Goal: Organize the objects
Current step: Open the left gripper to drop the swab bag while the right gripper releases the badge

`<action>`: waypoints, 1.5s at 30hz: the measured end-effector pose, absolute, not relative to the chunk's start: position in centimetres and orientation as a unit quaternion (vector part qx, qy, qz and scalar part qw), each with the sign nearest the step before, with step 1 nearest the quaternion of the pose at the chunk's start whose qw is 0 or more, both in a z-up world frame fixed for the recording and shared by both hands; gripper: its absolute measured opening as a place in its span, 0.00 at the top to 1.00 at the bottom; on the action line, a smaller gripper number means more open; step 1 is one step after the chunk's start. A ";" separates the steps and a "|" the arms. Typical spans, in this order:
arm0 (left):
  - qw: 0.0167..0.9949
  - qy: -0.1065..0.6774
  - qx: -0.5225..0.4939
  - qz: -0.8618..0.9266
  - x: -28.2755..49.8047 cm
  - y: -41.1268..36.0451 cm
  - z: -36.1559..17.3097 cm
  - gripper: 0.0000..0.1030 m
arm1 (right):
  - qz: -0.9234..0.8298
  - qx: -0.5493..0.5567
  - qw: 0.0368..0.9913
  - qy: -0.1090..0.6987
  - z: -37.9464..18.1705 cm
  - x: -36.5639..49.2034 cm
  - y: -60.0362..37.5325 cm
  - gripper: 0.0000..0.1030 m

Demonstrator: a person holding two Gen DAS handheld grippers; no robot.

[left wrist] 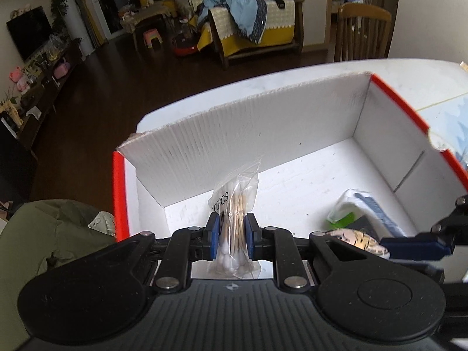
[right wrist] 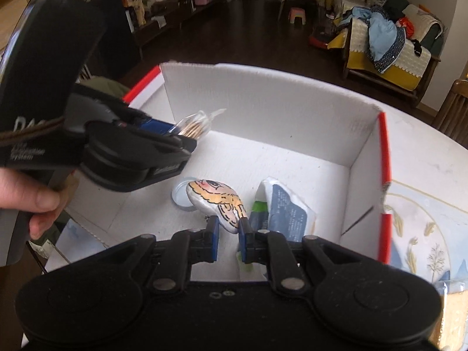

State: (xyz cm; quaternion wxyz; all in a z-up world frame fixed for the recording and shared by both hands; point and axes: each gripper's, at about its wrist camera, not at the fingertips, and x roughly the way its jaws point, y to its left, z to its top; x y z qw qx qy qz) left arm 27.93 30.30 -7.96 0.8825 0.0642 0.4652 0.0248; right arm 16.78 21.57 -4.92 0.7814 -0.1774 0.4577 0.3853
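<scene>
Count: one open white cardboard box [right wrist: 263,111] with red edges; in or over it, one clear bag of cotton swabs [left wrist: 234,219], one painted white stone [right wrist: 216,201], one white-and-blue soft packet [right wrist: 286,207], one round metal lid [right wrist: 180,194]; two grippers, left gripper [left wrist: 232,235] and right gripper [right wrist: 229,235].

Box [right wrist: 263,111] — white inside, red-edged rim. Painted stone [right wrist: 216,201] — white, orange-and-black cartoon face. Gripper pads [left wrist: 215,239] blue.
</scene>
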 end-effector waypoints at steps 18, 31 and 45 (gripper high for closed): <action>0.844 0.529 0.086 0.012 30.3 29.9 -9.9 0.83 | 0.365 -0.182 0.763 0.502 -7.5 18.0 22.6 0.79; 0.852 0.522 0.039 0.009 30.0 30.8 -9.0 0.80 | 0.389 -0.159 0.763 0.491 -5.0 16.9 21.4 0.58; 0.878 0.479 0.002 0.018 26.5 30.8 -5.1 0.80 | 0.404 -0.129 0.787 0.448 -1.0 16.0 17.9 0.49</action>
